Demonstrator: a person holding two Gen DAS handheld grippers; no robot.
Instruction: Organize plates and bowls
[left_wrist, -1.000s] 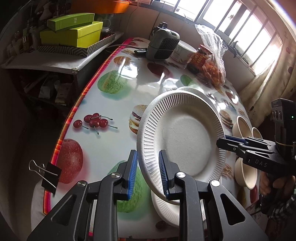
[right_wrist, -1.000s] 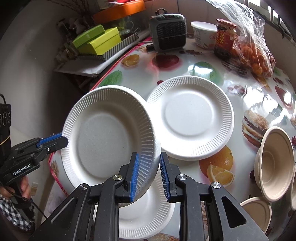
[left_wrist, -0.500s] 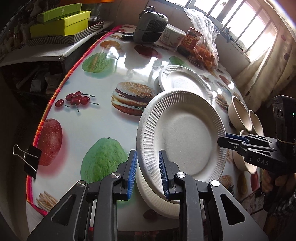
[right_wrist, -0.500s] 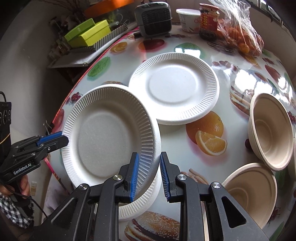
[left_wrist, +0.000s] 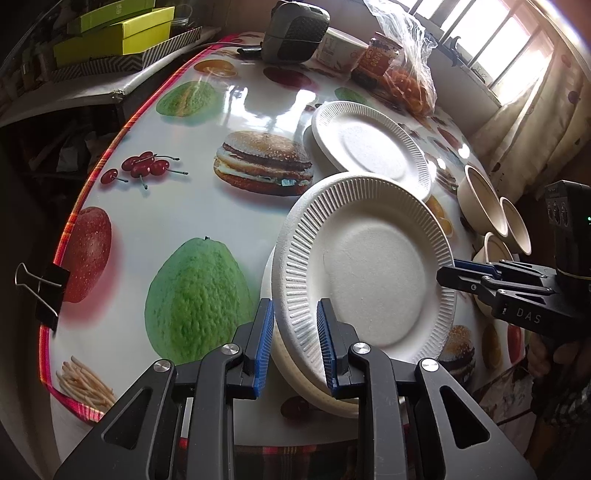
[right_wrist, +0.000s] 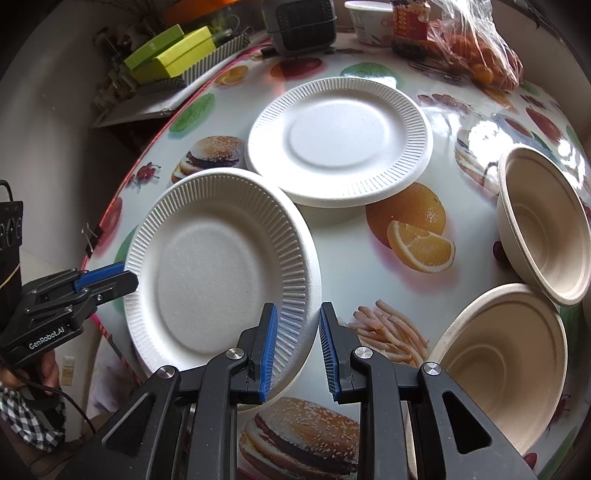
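Observation:
A white ribbed paper plate (left_wrist: 365, 269) (right_wrist: 210, 273) hangs tilted just above the near table edge, gripped from two sides. My left gripper (left_wrist: 295, 332) is shut on its near rim; in the right wrist view its tips (right_wrist: 125, 277) pinch the plate's left rim. My right gripper (right_wrist: 297, 339) is shut on the opposite rim and shows at the right in the left wrist view (left_wrist: 448, 275). A second plate (left_wrist: 295, 373) lies right beneath the held one. A third plate (left_wrist: 369, 147) (right_wrist: 340, 140) rests flat farther back. Beige bowls (right_wrist: 546, 225) (right_wrist: 495, 369) (left_wrist: 480, 199) stand to the right.
The table (left_wrist: 207, 221) has a glossy cloth printed with food pictures. At the far end stand a grey heater (left_wrist: 295, 33), a white tub (left_wrist: 338, 50), a jar (left_wrist: 376, 59) and a bag of oranges (left_wrist: 410, 81). A binder clip (left_wrist: 48, 291) grips the left edge; green boxes (left_wrist: 114, 33) sit beyond.
Both grippers have carried the held plate down and toward the near edge, so it now sits close over the plate lying below. Both grips stay unchanged.

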